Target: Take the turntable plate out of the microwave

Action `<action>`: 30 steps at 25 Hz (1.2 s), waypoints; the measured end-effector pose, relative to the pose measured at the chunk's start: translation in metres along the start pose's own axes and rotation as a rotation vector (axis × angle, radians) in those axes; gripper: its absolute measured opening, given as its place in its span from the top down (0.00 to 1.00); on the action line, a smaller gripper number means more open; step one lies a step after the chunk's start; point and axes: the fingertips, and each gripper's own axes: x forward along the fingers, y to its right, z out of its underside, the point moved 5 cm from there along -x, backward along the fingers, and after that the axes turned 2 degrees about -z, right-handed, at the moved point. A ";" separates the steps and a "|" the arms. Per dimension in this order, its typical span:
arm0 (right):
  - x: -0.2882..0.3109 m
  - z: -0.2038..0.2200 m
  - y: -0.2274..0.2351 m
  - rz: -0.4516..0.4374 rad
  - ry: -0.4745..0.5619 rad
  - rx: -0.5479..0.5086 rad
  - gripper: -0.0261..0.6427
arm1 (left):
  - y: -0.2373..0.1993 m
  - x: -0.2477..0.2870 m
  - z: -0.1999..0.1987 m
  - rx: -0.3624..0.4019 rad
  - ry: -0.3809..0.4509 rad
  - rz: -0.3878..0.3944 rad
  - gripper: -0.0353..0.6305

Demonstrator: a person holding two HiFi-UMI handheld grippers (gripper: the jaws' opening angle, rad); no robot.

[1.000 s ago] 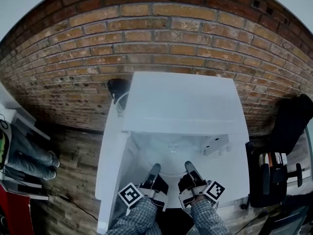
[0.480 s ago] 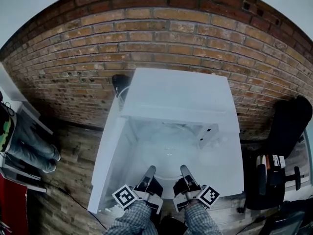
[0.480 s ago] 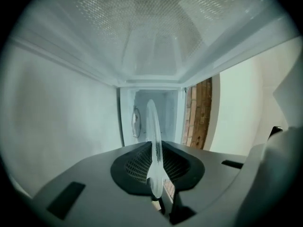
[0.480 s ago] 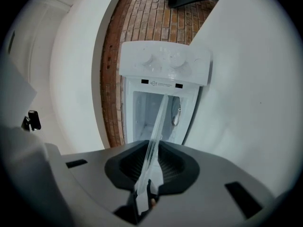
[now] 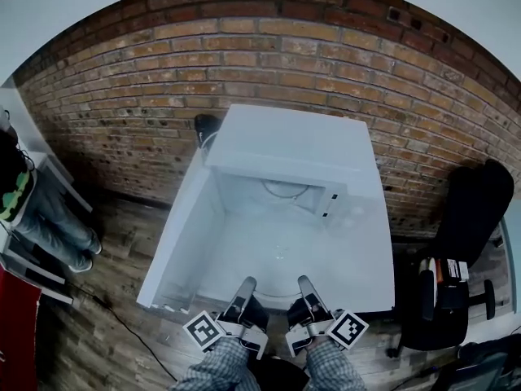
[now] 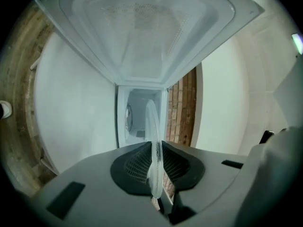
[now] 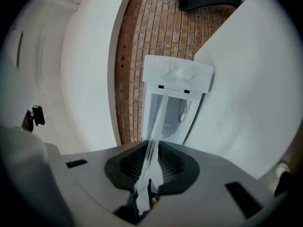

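Observation:
The clear glass turntable plate (image 5: 275, 249) hangs level above the white table (image 5: 368, 261), in front of the white microwave (image 5: 293, 149), whose cavity stands open. My left gripper (image 5: 244, 287) and right gripper (image 5: 303, 285) each pinch the plate's near rim, side by side. In the left gripper view the plate (image 6: 151, 122) runs edge-on between the dark pads of the left gripper (image 6: 154, 149). The right gripper view shows the plate (image 7: 158, 117) likewise clamped in the right gripper (image 7: 150, 151), with the microwave's control panel (image 7: 178, 75) beyond.
The microwave door (image 5: 186, 236) swings out to the left, and appears in the left gripper view as the door (image 6: 137, 30). A brick wall (image 5: 269, 63) is behind. A black chair (image 5: 476, 210) stands on the right and a person's legs (image 5: 50, 218) on the left, on the wood floor.
Both grippers have drawn back toward me with the plate, which has come out of the microwave cavity and now sits over the table. The grip has not changed.

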 end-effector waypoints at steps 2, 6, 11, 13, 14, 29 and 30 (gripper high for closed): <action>-0.012 0.000 -0.006 -0.010 -0.011 -0.014 0.87 | 0.005 -0.008 0.010 0.000 0.003 0.009 0.88; -0.027 0.003 -0.016 -0.022 -0.019 -0.032 0.87 | 0.016 -0.021 0.021 -0.006 0.000 0.016 0.88; -0.038 0.015 -0.029 -0.029 0.001 -0.040 0.87 | 0.027 -0.034 0.021 -0.008 -0.026 0.026 0.88; -0.039 0.019 -0.034 -0.030 0.008 -0.046 0.87 | 0.031 -0.037 0.018 -0.008 -0.040 0.033 0.88; -0.039 0.022 -0.036 -0.034 0.011 -0.050 0.86 | 0.034 -0.038 0.016 -0.007 -0.045 0.036 0.88; -0.050 0.039 -0.055 -0.036 0.059 -0.085 0.86 | 0.052 -0.050 0.009 -0.008 -0.109 0.063 0.87; -0.051 0.039 -0.056 -0.039 0.065 -0.085 0.86 | 0.054 -0.050 0.009 -0.004 -0.114 0.067 0.87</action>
